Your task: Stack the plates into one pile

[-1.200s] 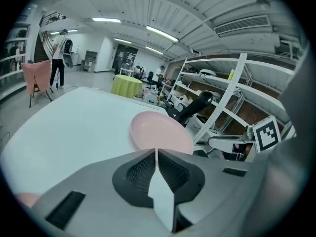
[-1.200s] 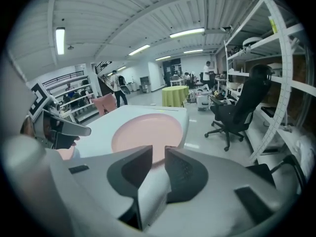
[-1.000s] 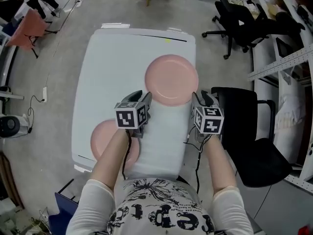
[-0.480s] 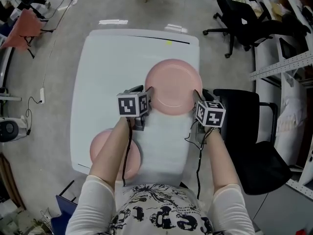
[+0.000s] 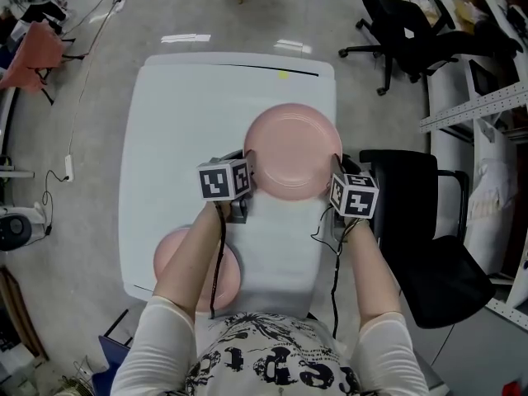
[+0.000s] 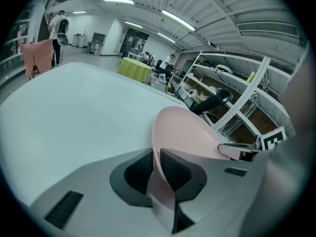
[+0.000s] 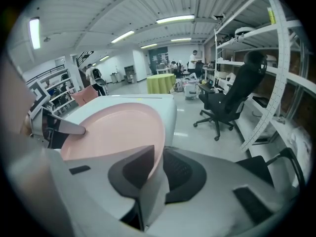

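A pink plate lies on the white table toward its right side. My left gripper has just been closing its jaws, and they now pinch the plate's near-left rim. My right gripper has likewise been closing and clamps the near-right rim. Each gripper shows in the other's view, across the plate. A second pink plate sits at the table's near-left corner, partly hidden by my left forearm.
A black office chair stands close to the table's right edge, and another farther back. Metal shelving runs along the right. The held plate lies close to the table's right edge.
Both grippers moved forward and down to the far plate's near edge. Their jaws, open before, have closed onto the rim on either side.
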`<state>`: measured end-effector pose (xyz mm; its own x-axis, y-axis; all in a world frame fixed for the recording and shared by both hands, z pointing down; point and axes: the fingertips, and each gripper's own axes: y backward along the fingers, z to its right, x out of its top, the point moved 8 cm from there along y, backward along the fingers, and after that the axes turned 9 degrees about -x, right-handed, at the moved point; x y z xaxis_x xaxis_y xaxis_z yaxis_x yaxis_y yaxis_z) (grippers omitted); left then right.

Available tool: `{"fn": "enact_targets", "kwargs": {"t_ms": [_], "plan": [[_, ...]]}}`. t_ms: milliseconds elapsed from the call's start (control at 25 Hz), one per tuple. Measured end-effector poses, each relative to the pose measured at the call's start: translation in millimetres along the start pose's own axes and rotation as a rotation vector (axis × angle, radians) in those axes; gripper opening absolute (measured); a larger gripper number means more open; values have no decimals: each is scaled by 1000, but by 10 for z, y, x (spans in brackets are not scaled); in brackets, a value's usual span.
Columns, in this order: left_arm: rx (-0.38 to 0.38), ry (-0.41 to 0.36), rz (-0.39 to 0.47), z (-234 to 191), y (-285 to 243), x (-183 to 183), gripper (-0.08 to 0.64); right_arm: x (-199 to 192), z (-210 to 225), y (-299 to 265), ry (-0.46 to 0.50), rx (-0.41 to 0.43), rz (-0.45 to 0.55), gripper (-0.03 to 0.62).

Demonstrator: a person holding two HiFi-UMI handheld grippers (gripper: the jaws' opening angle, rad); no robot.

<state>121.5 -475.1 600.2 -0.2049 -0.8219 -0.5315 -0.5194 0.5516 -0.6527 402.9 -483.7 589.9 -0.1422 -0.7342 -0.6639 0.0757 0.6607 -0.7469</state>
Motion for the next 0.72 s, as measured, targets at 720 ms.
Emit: {"fn": "enact_targets", "kwargs": {"t_ms": [720], "plan": [[-66, 29, 64, 453, 823, -296, 37, -168, -59, 972, -6, -25, 100, 55]]}}
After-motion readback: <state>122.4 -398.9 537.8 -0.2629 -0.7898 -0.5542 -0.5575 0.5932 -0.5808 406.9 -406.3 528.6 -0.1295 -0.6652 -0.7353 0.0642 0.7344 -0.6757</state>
